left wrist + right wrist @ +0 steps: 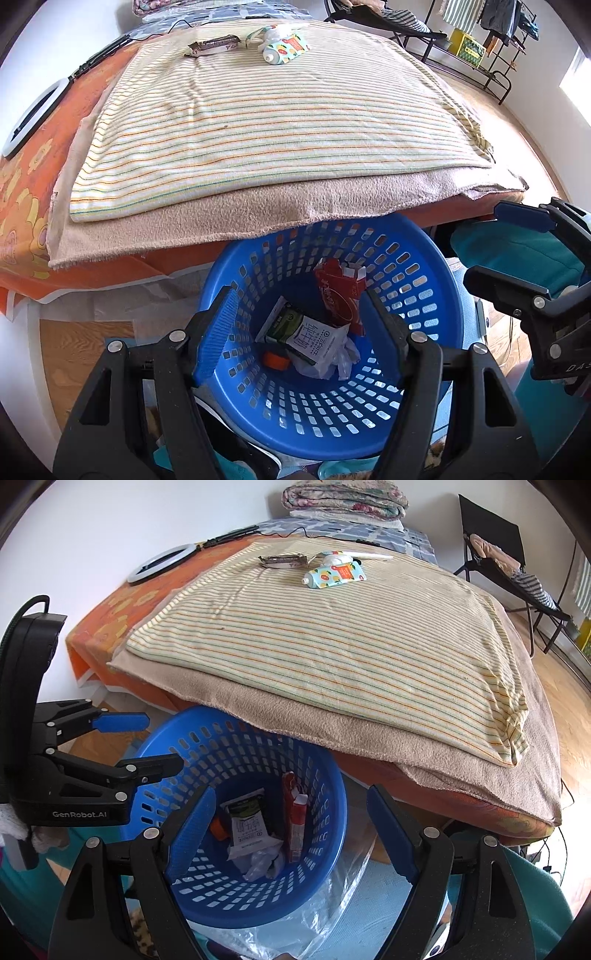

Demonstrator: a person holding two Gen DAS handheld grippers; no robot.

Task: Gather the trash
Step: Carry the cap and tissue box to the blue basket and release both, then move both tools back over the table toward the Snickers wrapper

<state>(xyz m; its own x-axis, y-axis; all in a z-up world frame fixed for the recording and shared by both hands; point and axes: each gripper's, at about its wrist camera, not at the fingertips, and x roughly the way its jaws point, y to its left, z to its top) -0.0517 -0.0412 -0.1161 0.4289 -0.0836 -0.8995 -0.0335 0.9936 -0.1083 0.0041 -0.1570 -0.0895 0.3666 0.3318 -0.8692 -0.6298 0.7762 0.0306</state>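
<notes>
A blue perforated basket (424, 258) (207, 904) stands on the floor at the foot of the bed. It holds a red carton (338, 295) (295, 823), a green-and-white packet (306, 336) (245, 819), crumpled plastic and something orange. On the striped blanket (258, 122) (332, 638) lie a colourful fruit-print tube (284, 50) (334, 575), a dark wrapper (212, 46) (282, 560) and a white crumpled piece (334, 558). My left gripper (299, 317) (155, 744) is open and empty over the basket. My right gripper (291, 830) (506, 243) is open and empty beside it.
The bed has an orange sheet (22, 192) and a beige blanket (369, 734) overhanging the basket. A white ring light (162, 563) lies at the bed's far left. A folding chair (495, 550) and a rack (476, 40) stand on the wooden floor. A clear plastic bag (332, 897) lies beside the basket.
</notes>
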